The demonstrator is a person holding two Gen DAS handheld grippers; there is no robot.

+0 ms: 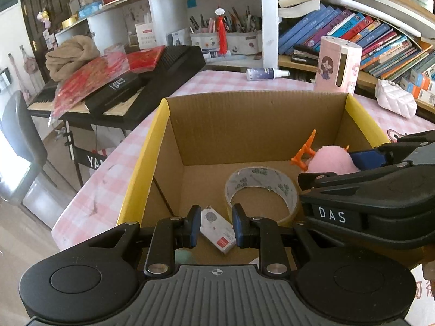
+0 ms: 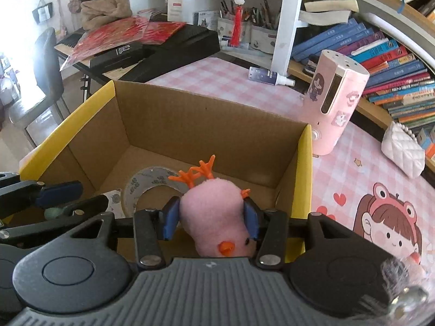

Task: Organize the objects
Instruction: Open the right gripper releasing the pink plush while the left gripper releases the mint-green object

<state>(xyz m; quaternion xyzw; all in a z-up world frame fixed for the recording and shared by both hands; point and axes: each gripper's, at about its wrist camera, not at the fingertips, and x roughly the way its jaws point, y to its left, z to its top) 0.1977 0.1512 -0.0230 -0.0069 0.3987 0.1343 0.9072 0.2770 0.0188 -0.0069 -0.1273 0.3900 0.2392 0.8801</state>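
An open cardboard box [image 1: 244, 96] [image 2: 190, 89] with yellow flaps stands on the pink checked table. A roll of patterned tape [image 1: 261, 182] [image 2: 152, 176] lies on its floor. My left gripper [image 1: 216, 225] reaches over the near wall, shut on a small white carton [image 1: 217, 228] that sits tilted between its pads. In the right wrist view that gripper [image 2: 93, 194] enters from the left, with the carton [image 2: 113, 197] showing beside the tape. My right gripper [image 2: 212, 217] [image 1: 326, 167] holds a pink plush chick [image 2: 214, 212] [image 1: 330, 160] upside down over the box's right side, orange feet up.
A tall pink dispenser [image 2: 334, 103] and a white quilted purse [image 2: 402, 152] stand right of the box. A spray bottle [image 1: 265, 74] lies behind it. A keyboard [image 1: 152, 81] piled with red packets sits at left, bookshelves behind, a chair [image 1: 19, 141] at far left.
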